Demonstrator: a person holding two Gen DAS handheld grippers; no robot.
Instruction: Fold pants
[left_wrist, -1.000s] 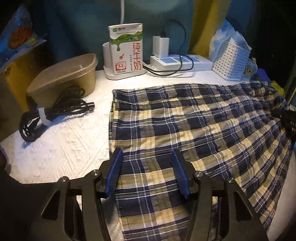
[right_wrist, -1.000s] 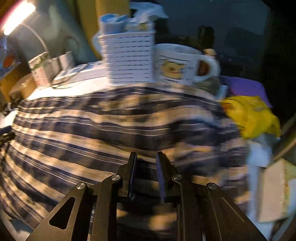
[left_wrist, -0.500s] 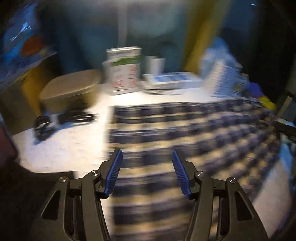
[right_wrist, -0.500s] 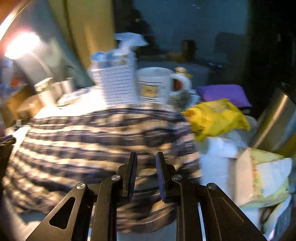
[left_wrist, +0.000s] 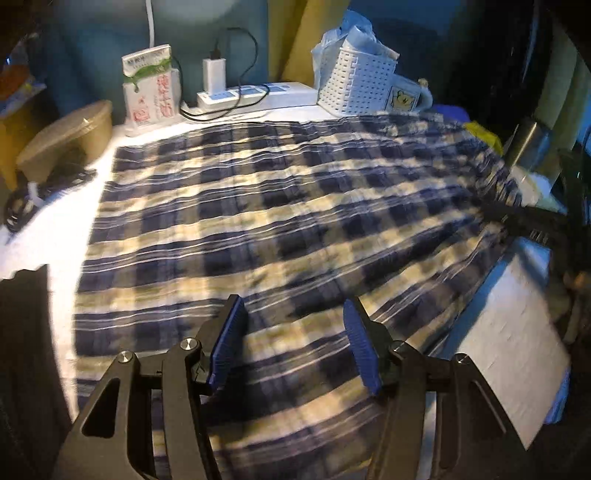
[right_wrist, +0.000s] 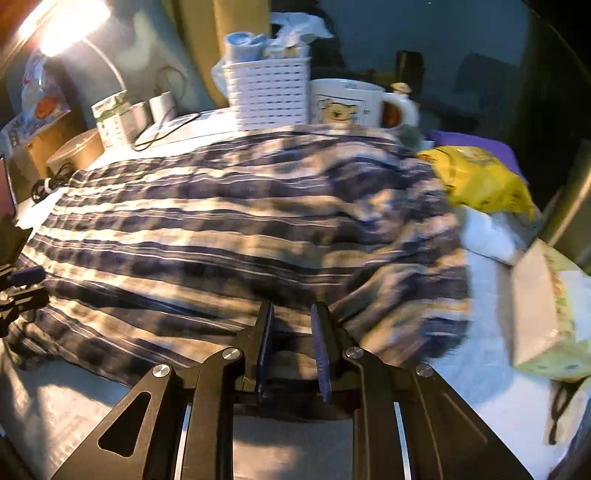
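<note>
The pants (left_wrist: 280, 206) lie spread nearly flat across the table (left_wrist: 55, 218), no fold made yet. The left gripper (left_wrist: 291, 341) hovers over the near edge, fingers wide, holding nothing. The right gripper (right_wrist: 291, 345) has its fingers narrow; whether they pinch cloth I cannot tell.

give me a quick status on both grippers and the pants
Left gripper open above plaid pants. Right gripper narrow, grip unclear. Mug, basket crowd far edge.

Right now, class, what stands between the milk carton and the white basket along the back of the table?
In the left wrist view, a power strip with a white charger plugged in stands between the milk carton and the basket.
</note>
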